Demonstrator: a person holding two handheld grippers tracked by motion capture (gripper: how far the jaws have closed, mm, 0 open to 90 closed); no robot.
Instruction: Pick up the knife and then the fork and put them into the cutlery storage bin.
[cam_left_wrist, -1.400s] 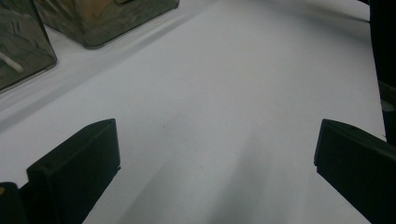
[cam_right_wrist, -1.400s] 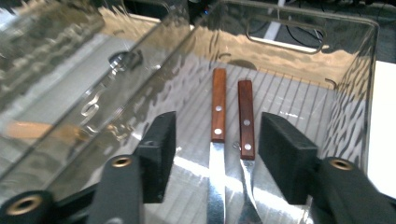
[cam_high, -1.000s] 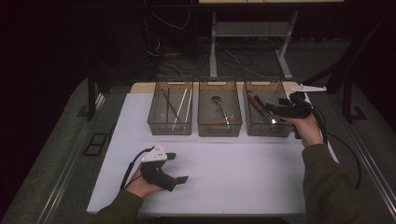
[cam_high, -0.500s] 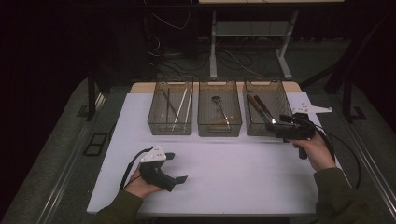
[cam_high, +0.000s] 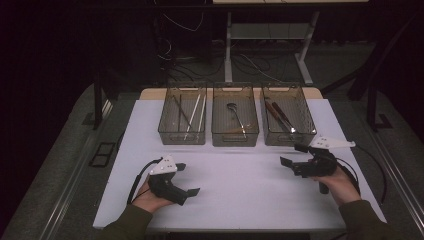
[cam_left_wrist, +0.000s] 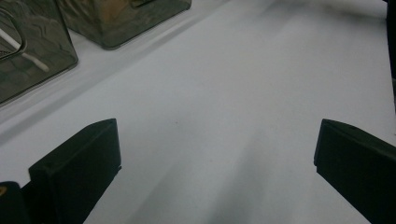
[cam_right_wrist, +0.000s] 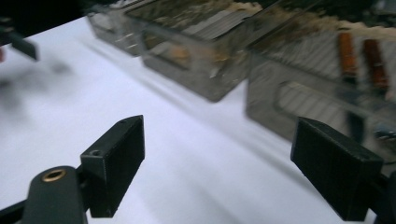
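Observation:
Three clear bins stand in a row at the table's far side. The left bin (cam_high: 182, 120) holds thin sticks, the middle bin (cam_high: 235, 117) a spoon, and the right bin (cam_high: 287, 116) two brown-handled knives (cam_high: 277, 114). My left gripper (cam_high: 188, 178) rests low on the white table (cam_high: 240, 190) at front left, open, with bare table between its jaws (cam_left_wrist: 215, 172). My right gripper (cam_high: 291, 155) hovers just in front of the right bin and points left. Its jaws have just been opening and stand open with nothing between them (cam_right_wrist: 219, 158). The right bin (cam_right_wrist: 322, 88) lies close ahead of it.
Each gripper trails a black cable (cam_high: 134, 182) over the table. Beyond the table's far edge are a desk frame (cam_high: 270, 35) and loose wires on the floor. In the left gripper view, the bins (cam_left_wrist: 32, 51) sit at upper left.
My right hand has drawn back from above the right bin toward the person and come down near the table at the right. The left hand has stayed where it was.

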